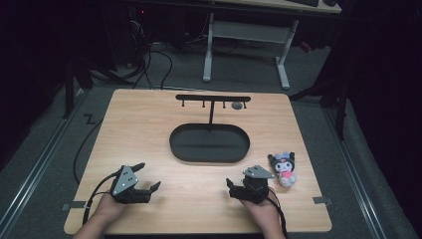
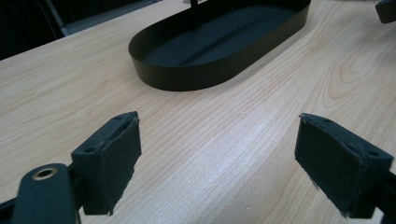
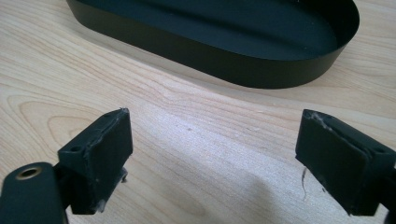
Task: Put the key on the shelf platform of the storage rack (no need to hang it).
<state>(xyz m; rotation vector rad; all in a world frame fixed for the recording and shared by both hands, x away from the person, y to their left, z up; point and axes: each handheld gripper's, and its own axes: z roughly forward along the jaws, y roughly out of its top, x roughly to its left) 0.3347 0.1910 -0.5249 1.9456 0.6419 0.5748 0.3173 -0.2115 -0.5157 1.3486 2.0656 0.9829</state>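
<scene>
Fingers spread wide, gripping nothing — left gripper (image 1: 148,175) and right gripper (image 1: 234,188) rest on table (image 1: 149,114) | plush toy (image 1: 283,168) beside right gripper, right of black tray (image 1: 209,144) — apparently poised for pickup

In the left gripper view the top edge is cutting off the black oval tray (image 2: 219,51) and its upright post (image 2: 194,5). Both forearms are running off the high view's bottom edge, and the plush toy's (image 1: 283,168) details are staying too small to read.
</scene>
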